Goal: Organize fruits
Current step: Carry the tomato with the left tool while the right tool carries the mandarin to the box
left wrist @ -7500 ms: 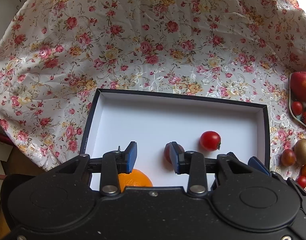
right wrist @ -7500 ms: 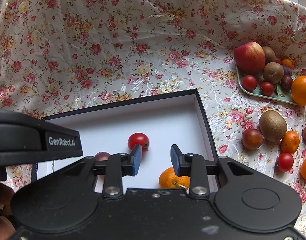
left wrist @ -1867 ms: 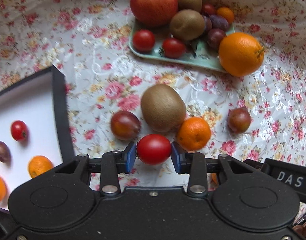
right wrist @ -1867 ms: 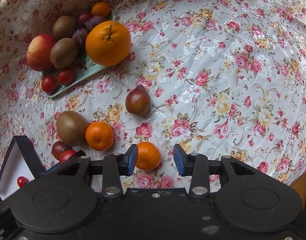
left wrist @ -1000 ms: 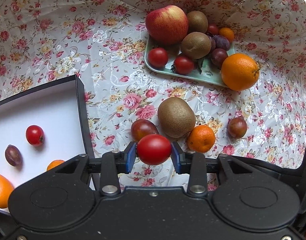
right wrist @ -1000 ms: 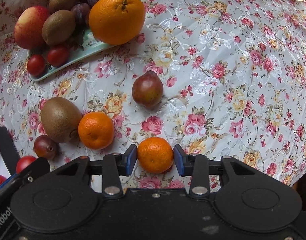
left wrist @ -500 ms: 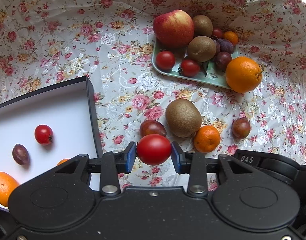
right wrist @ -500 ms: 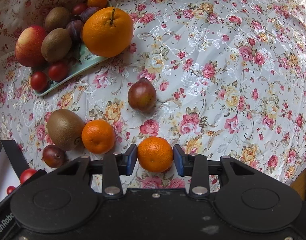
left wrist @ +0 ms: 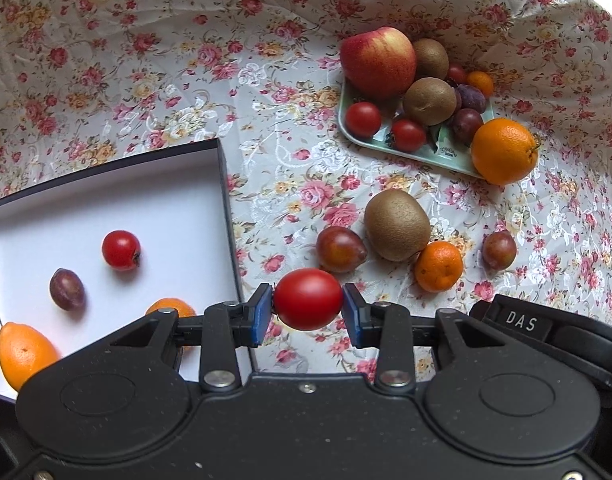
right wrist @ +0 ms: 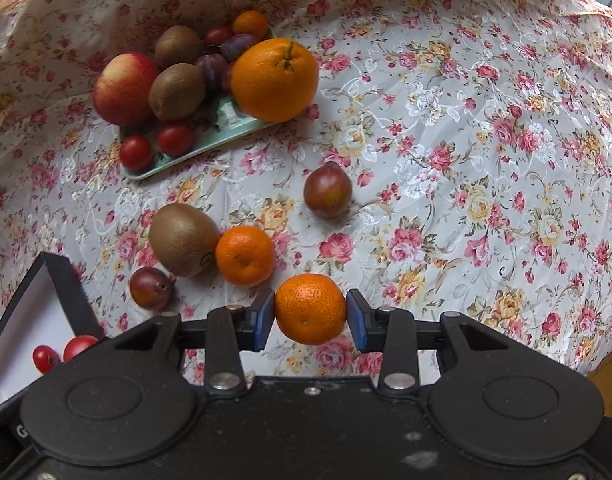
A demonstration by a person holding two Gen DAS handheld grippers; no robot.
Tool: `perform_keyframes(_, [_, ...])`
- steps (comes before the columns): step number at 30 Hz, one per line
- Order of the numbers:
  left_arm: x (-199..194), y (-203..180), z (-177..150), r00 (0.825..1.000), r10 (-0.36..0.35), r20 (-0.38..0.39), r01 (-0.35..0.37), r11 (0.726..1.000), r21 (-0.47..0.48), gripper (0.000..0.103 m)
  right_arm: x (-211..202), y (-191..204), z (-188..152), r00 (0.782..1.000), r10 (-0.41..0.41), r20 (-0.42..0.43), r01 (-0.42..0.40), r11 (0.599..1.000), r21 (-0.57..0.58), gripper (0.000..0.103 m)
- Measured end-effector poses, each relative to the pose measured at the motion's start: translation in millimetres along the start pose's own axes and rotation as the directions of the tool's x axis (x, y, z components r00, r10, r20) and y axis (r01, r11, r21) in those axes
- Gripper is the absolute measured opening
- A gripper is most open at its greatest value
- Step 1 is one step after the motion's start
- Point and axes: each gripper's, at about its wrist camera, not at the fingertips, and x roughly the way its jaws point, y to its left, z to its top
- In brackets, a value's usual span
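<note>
A: Both grippers have lifted away from the tabletop since a second ago; the box (left wrist: 222, 184) has slid further into the left wrist view, so the left one is carrying toward it.

B: And each has something?

A: Yes. The left gripper (left wrist: 307, 312) is clamped on a red tomato (left wrist: 307, 298), held above the cloth just right of the box wall. The right gripper (right wrist: 310, 316) is clenched around a small mandarin (right wrist: 310, 314), raised over the near part of the flowered tablecloth (right wrist: 485, 140).

B: How far along?

A: Early, I'd judge. Four fruits lie in the box: a tomato (left wrist: 120, 250), a plum (left wrist: 66, 289) and two orange ones. Loose on the cloth remain a kiwi (left wrist: 397, 225), another mandarin (left wrist: 438, 266) and two plums (left wrist: 339, 249). The green tray (left wrist: 433, 154) at the far right is full, a big orange (left wrist: 503, 150) at its edge.

B: Pose?

A: Both tools point forward and down, level, the right one close beside the left.
</note>
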Motion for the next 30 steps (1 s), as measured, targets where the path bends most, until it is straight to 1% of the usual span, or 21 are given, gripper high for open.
perform_keyframes(4, [-6.0,8.8,-9.4,1.000,0.001,0.007,-0.001,1.000,-0.011,0.046,-6.4,7.0,-10.9,1.000,0.031,-0.002,-0.031,0.999,-0.016,0.039])
perform_keyframes(9, [-12.2,18.8,-21.9,1.000,-0.004,0.013,0.005,1.000,-0.023,0.046,-12.9,16.0,-28.4,0.999,0.038,0.016,-0.037,0.998,-0.052,0.039])
perform_keyframes(15, [-20.0,31.9,-37.8,1.000,-0.012,0.021,0.013,0.999,-0.043,0.046,-17.9,28.0,-47.3,0.997,0.074,-0.004,-0.074,0.994,-0.082,0.039])
perform_keyframes(18, [-23.4,39.4,-45.0,1.000,-0.009,0.028,0.011,0.998,-0.055,0.046,-23.6,38.4,-56.9,0.996,0.090,0.012,-0.088,0.990,-0.108,0.039])
perform_keyframes(22, [-28.5,54.0,-50.1,0.999,0.010,0.045,-0.006,0.997,-0.080,0.046,-33.2,51.7,-66.8,0.993,0.106,0.047,-0.099,0.986,-0.136,0.040])
perform_keyframes(30, [-35.6,92.1,-51.6,0.996,0.049,0.072,-0.039,0.990,-0.136,0.046,-41.1,84.1,-74.4,0.985,0.164,0.044,-0.155,0.974,-0.163,0.039])
